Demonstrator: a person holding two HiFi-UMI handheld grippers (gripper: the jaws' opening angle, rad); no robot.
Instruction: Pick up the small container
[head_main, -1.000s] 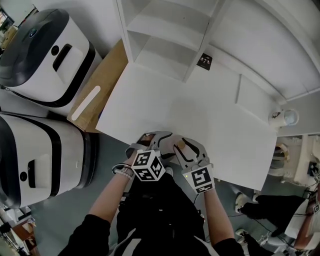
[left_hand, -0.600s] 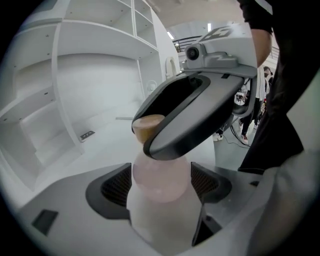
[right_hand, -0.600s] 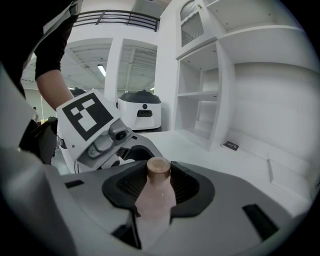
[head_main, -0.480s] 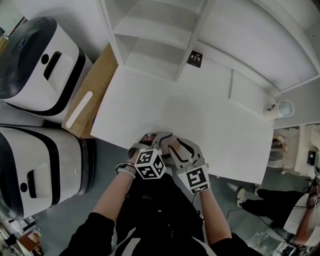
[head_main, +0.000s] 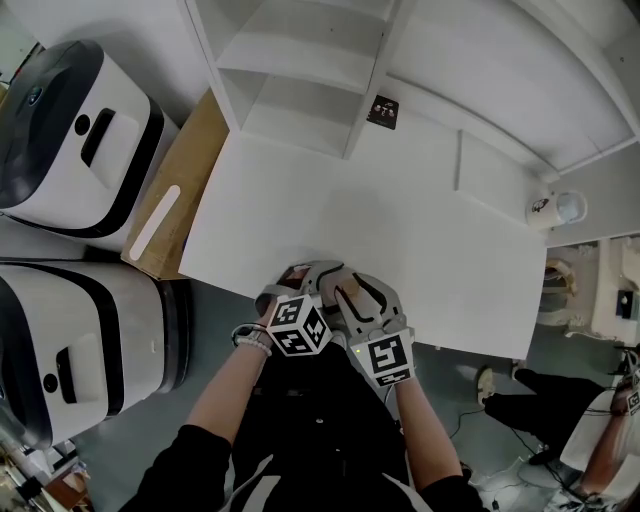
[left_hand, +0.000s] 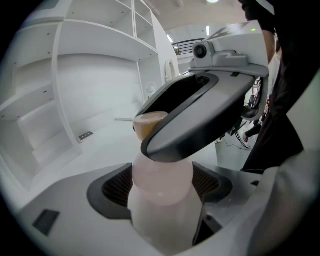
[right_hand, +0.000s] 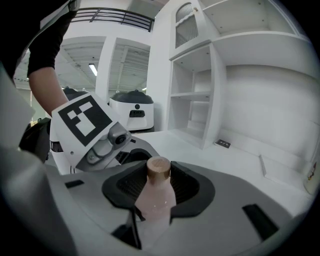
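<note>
Head view: both grippers were found close together at the near edge of the white table (head_main: 300, 210), each held by a bare forearm. The left gripper (head_main: 312, 275) and the right gripper (head_main: 362, 292) pointed inward toward one another, marker cubes uppermost.

Left gripper view: the small container (left_hand: 162, 185), a pale pink bottle with a tan cap, stood upright between this gripper's jaws. The jaws were spread wide about its body, and no firm press of the pads was observed. One jaw of the right gripper crossed in front of the bottle's neck, partly hiding the cap.

Right gripper view: the same container stood upright between the right jaws, cap uppermost, with the dark pads closed against its sides. The left gripper lay just beside it on the left.

It could not be determined whether the container's base rested on the table.

Surroundings: an open white shelf unit (head_main: 300, 60) stood at the far side of the table, with a small dark plate (head_main: 382, 110) at its foot. A wooden board (head_main: 190, 170) lay along the table's left edge. Two white-and-black machines (head_main: 80, 130) stood to the left. A small white cup (head_main: 545, 208) was noted near the far right corner.
</note>
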